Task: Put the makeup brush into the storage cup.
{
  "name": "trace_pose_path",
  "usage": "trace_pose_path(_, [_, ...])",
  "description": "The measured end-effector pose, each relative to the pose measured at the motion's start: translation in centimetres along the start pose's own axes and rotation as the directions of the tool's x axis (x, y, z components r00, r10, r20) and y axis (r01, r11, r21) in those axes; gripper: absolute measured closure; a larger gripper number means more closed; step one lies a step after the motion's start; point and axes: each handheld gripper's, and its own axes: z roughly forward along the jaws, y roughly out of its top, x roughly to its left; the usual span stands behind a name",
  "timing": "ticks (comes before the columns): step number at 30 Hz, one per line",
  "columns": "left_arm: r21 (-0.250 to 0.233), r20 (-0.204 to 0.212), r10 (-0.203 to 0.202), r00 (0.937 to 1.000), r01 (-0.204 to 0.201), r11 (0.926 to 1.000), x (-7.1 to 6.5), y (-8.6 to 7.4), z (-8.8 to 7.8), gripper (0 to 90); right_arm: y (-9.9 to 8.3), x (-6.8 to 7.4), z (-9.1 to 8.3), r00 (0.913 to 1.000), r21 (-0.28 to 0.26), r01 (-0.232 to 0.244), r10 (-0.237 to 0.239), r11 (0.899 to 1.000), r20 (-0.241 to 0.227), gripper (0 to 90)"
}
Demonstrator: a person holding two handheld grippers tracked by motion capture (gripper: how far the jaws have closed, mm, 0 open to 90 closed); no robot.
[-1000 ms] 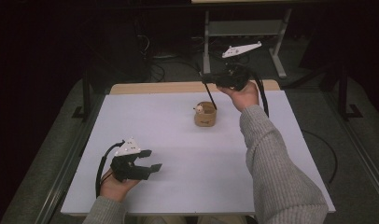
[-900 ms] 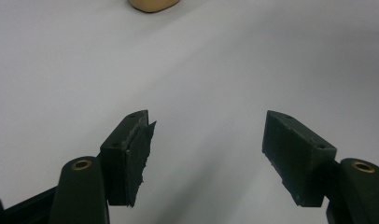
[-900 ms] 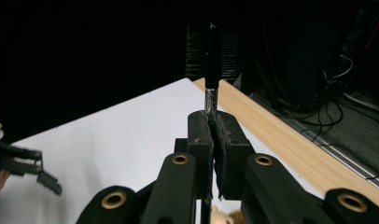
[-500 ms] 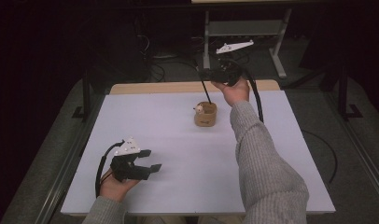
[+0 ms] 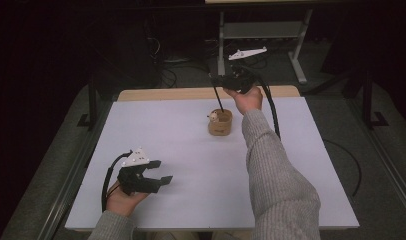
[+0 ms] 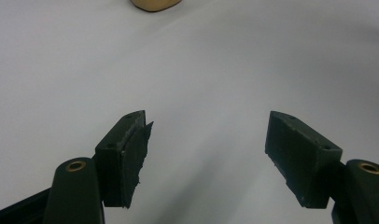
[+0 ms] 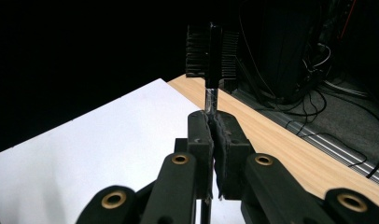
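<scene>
Brush handle's lower end hidden between right gripper pads; holder cut off by top edge (contents perhaps unreadable).

a lab: white-topped table, floor cables, metal stand.

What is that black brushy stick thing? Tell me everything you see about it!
It is a thin black stick brush with short dark bristles on both sides of its head and a clear-looking section below. The right tongs are shut on its stem, bristles sticking out past the tips. In the high view its lower end slants down to the small tan wooden cup on the white table.
</scene>
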Motion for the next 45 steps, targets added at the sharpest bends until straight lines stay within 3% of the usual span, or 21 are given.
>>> trace_pose_path(27, [-0.003, -0.002, -0.003, 1.0000, 0.003, 1.0000, 0.1, -0.1, 0.0, 28.5, -2.5, -1.6, 1.0, 0.9980, -0.013, -0.057, 0.057, 0.998, 0.025, 84.9])
trace_pose_path(37, [0.009, -0.003, 0.008, 1.0000, -0.008, 0.9999, 0.2, -0.2, -0.1, 28.1, -4.2, -2.2, 1.7, 0.9957, 0.005, -0.086, 0.086, 0.996, 0.036, 84.9])
trace_pose_path(45, [-0.006, -0.002, -0.012, 0.9999, 0.012, 0.9999, 0.1, -0.3, -0.1, 27.9, -4.9, -2.5, 2.1, 0.9959, -0.002, -0.079, 0.079, 0.997, 0.044, 84.9])
